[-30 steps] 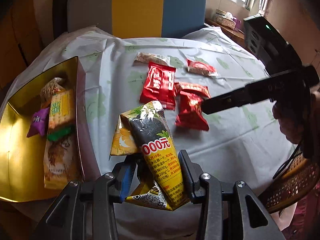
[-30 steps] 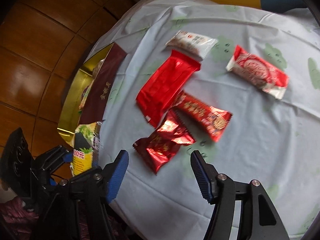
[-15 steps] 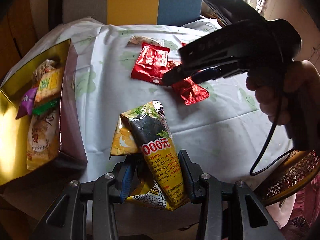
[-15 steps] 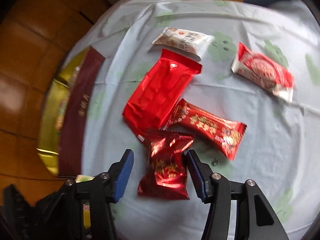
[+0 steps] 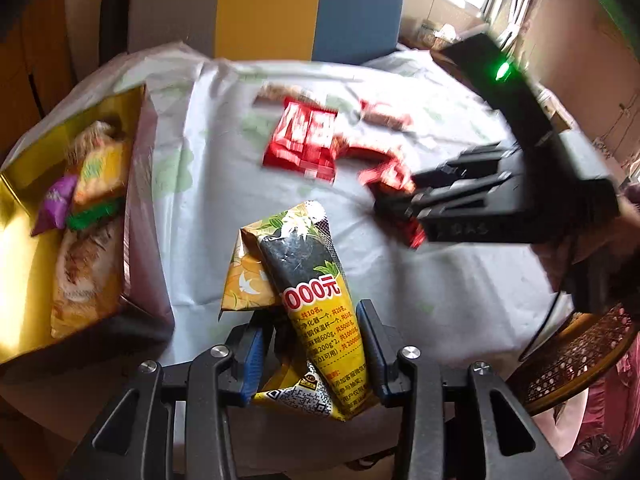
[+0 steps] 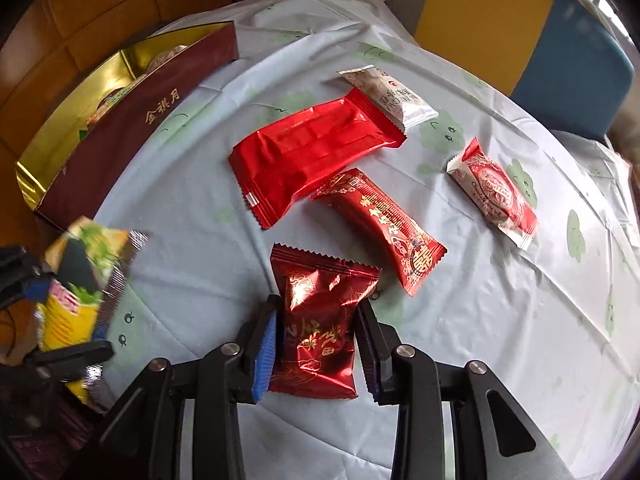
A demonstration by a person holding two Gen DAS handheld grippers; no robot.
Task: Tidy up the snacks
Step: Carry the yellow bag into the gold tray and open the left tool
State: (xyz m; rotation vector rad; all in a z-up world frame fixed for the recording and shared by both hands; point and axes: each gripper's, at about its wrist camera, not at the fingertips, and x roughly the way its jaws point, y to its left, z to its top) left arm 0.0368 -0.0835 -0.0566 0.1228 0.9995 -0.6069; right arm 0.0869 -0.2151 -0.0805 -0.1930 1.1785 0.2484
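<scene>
Since the earlier frame, right tongs (image 6: pixel 316 344) have advanced over the dark red foil packet (image 6: pixel 318 320) and now close on its sides; packet lies on the table (image 6: pixel 500 340). Left tongs (image 5: pixel 310 354) clamp a yellow-and-black sachet (image 5: pixel 308 296), held above the table edge (a second yellow sachet (image 5: pixel 244 284) tucked behind). Gold box (image 5: pixel 24 216), left: several snacks inside. Loose on the cloth: plain red pack (image 6: pixel 308 152), long red bar (image 6: pixel 384 224), two white-ended packets.
</scene>
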